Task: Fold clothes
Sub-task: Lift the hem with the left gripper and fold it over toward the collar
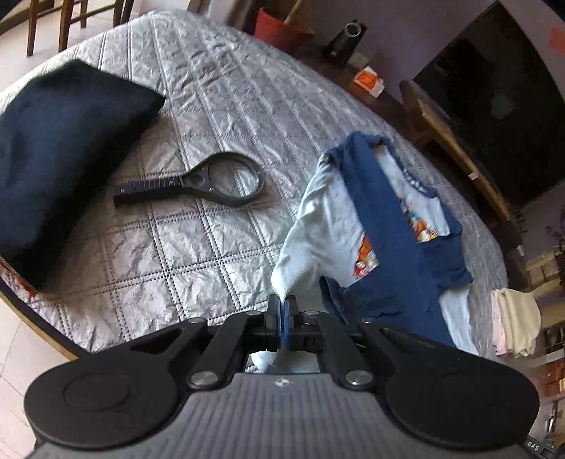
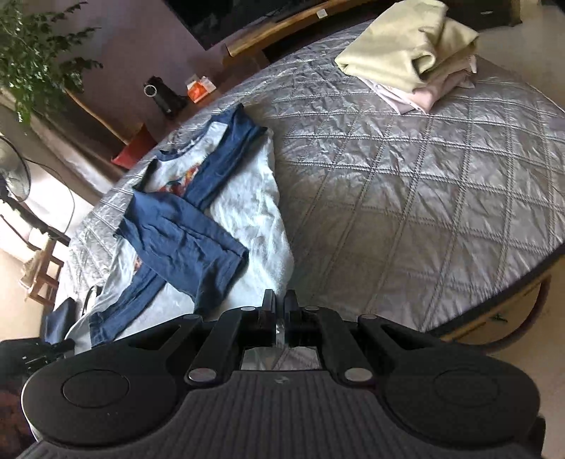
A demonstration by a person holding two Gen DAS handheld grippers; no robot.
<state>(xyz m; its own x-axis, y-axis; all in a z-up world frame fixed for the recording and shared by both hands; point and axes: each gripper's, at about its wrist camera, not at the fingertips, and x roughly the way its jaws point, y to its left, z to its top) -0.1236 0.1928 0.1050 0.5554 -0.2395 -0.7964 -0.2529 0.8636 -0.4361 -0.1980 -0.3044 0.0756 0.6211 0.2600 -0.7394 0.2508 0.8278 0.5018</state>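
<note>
On a quilted grey bed, both sleeves already lie folded across the T-shirt; left gripper and right gripper clench its hem at six o'clock, lengthwise fold pending.

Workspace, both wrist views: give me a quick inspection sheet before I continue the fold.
Surface: grey quilted cover, wrinkled.
Job's things: blue and white shirt, sleeves folded across its front, hem lifted; folded stack at the far edge.
Clutter: magnifier and dark cushion lying on the cover.
Grippers: left gripper shut on the shirt's hem; right gripper shut, cloth between its fingers hard to confirm.
Cables: nothing seen.
Surroundings: television, plant, fan, chairs.
</note>
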